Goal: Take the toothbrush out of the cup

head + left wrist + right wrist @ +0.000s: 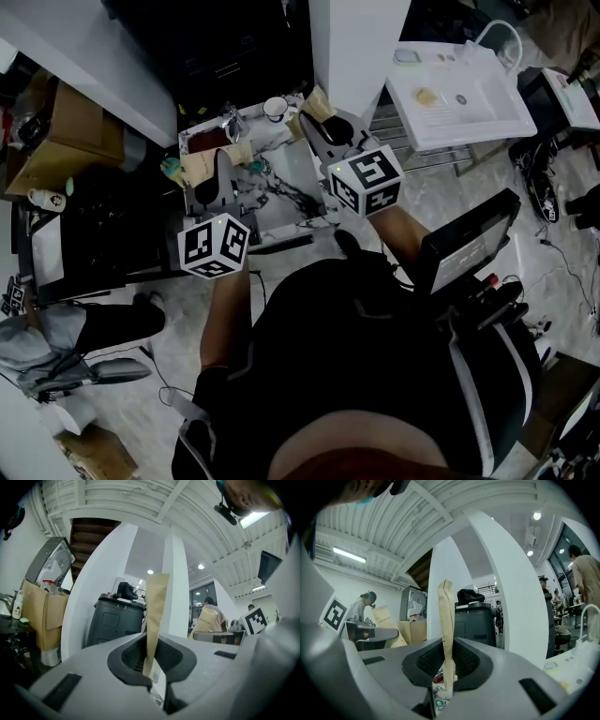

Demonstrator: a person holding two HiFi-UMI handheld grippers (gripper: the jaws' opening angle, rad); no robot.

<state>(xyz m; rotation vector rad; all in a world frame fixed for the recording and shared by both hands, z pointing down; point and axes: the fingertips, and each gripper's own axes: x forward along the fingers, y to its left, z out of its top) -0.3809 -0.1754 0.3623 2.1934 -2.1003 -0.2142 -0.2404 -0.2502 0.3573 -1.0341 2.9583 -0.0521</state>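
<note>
**Head view.** I hold the left gripper [221,161] and right gripper [314,117] level over a cluttered tabletop [292,167]. A white cup [275,109] stands at its far edge, between the two and nearer the right one. I cannot make out a toothbrush in it.

**Left gripper view.** The jaws of the left gripper [152,660] are nearly closed, pinching a tan paper strip [155,606] that stands upright.

**Right gripper view.** The jaws of the right gripper [447,660] likewise clamp a tan paper piece [446,616], printed wrapping below it. Whether both are one sheet is unclear.

**Procedure.** I judge one gripper must set its paper down first. Then steady the cup, grip the handle high and lift straight up.
</note>
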